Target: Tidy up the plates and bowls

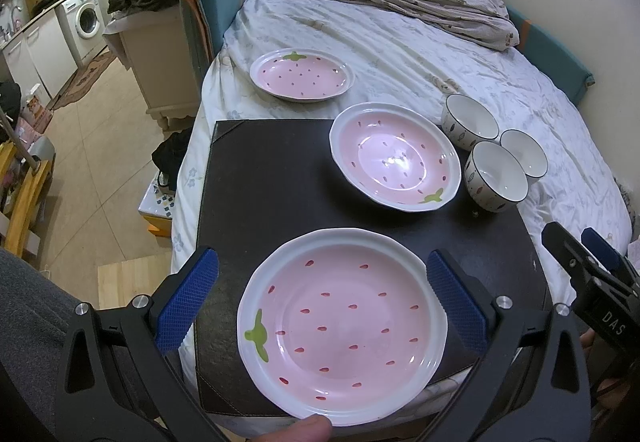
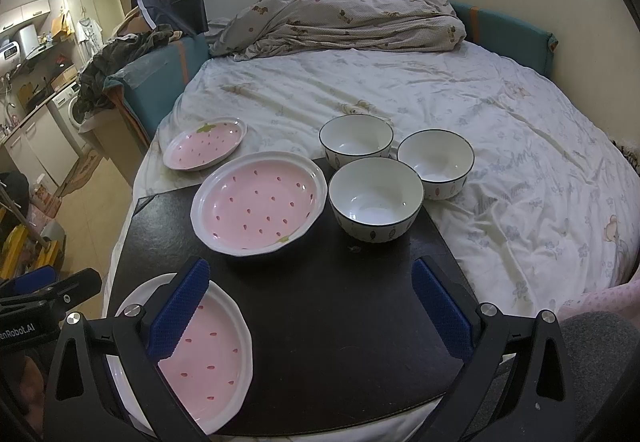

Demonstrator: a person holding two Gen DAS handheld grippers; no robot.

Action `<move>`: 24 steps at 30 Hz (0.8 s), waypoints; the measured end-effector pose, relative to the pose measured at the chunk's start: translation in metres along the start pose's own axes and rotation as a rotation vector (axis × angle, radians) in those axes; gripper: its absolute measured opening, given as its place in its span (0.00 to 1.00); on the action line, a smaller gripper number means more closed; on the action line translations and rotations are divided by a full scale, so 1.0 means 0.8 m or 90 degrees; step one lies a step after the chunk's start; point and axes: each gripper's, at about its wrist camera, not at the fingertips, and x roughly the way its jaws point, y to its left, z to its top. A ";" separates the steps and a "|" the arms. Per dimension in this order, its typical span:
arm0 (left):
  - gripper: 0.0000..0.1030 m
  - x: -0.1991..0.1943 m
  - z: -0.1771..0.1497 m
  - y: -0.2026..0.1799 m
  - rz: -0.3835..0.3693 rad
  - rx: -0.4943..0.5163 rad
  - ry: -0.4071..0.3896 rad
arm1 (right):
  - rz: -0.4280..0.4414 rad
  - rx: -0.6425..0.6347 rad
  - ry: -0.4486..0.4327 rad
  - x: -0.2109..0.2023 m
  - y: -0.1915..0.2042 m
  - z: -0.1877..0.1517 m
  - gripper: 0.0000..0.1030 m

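We held our left gripper (image 1: 322,298) wide apart over the nearest plate (image 1: 340,326); our right gripper (image 2: 310,310), at 3 o'clock, gaped empty.

Glazed ceramic plates (image 1: 340,326) and bowls (image 2: 376,197) are gleaming glossily on a matt, leather-like black mat (image 1: 272,181); wrinkled cloth bedsheet (image 2: 500,129) is lying beneath.

Left tongs (image 1: 322,304) gape wide around the near strawberry plate (image 1: 342,326) on the black board (image 1: 272,193). Second plate (image 1: 394,155) beyond, third plate (image 1: 302,75) on the bed (image 1: 400,57), three bowls (image 1: 496,157) clustered right.
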 end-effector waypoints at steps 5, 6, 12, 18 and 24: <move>1.00 0.000 0.000 0.000 0.000 0.002 0.000 | 0.001 0.000 0.000 0.000 -0.002 0.000 1.00; 1.00 0.000 0.000 0.000 -0.001 0.001 0.000 | 0.000 -0.001 0.000 0.001 0.002 -0.003 1.00; 1.00 0.000 0.000 0.001 -0.001 0.000 0.001 | 0.000 0.000 0.001 0.001 0.002 -0.003 1.00; 1.00 0.000 0.000 0.001 -0.002 0.002 0.000 | 0.000 -0.002 -0.001 0.001 0.002 -0.003 1.00; 1.00 0.001 0.000 0.001 -0.002 0.000 0.001 | 0.001 -0.003 -0.001 0.001 0.004 -0.004 1.00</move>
